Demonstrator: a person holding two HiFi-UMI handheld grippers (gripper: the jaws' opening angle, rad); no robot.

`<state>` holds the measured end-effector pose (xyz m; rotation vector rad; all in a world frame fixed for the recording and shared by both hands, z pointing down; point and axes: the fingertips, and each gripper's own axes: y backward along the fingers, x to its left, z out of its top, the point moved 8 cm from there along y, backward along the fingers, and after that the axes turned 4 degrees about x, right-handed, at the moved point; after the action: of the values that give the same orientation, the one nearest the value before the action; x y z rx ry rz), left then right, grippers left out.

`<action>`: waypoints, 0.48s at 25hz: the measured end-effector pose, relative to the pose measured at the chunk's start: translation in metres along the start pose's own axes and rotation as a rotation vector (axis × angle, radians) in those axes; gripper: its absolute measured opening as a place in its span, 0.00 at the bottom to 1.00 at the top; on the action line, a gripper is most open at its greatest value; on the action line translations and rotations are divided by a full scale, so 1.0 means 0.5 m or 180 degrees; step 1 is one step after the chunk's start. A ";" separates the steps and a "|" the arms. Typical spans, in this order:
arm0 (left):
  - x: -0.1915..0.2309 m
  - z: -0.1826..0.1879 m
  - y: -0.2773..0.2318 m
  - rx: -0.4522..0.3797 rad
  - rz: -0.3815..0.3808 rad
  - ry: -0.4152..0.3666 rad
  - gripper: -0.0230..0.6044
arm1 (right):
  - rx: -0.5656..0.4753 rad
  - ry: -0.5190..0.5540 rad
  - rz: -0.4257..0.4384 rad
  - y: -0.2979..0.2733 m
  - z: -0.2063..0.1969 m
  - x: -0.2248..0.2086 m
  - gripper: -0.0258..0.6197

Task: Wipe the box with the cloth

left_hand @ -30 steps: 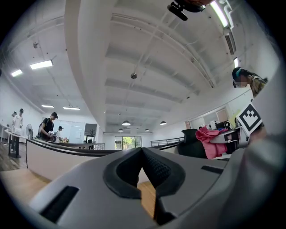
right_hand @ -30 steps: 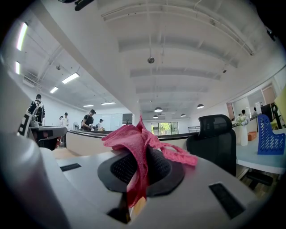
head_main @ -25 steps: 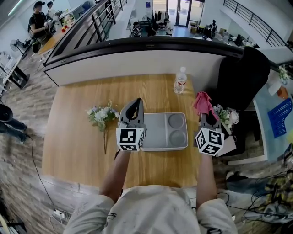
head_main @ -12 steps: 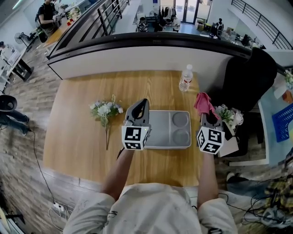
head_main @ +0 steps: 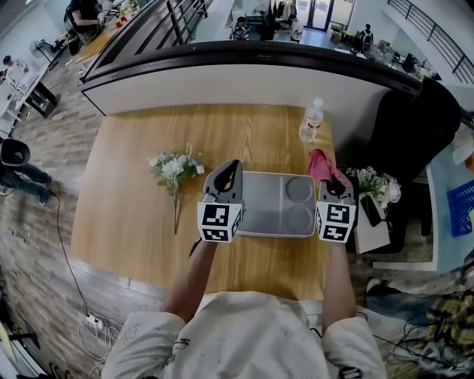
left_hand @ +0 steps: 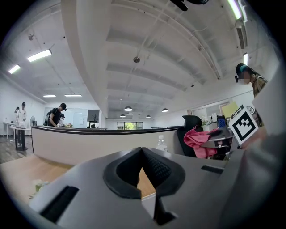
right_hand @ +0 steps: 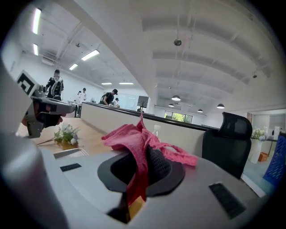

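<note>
Pinching the pink cloth (head_main: pixel 320 164) tight between the closed jaws of the right gripper (head_main: pixel 332 186), just by the far right corner of the gray box (head_main: pixel 268 209). Holding the left gripper (head_main: pixel 232 169) at the box's left edge, jaws pressed together on nothing. Seeing white flowers (head_main: pixel 175 166) left of the box and a water bottle (head_main: pixel 312 122) behind it.

Open-plan office: black swivel chair (head_main: pixel 415 126) right of the wooden table (head_main: pixel 126 222), curved partition wall (head_main: pixel 244 78) beyond, staffed desks (head_main: pixel 296 18) far off, strip lights (left_hand: pixel 39 55) overhead.
</note>
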<state>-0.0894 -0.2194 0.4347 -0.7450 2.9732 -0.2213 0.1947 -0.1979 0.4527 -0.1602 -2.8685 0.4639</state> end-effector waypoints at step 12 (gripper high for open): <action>0.008 -0.062 0.035 0.0250 0.0075 0.0109 0.05 | 0.0443 0.0599 0.0351 -0.081 -0.043 0.062 0.12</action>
<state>-0.1039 -0.2022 0.4622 -0.7039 2.9835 -0.3504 0.1671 -0.2254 0.4920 -0.3208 -2.6426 0.6316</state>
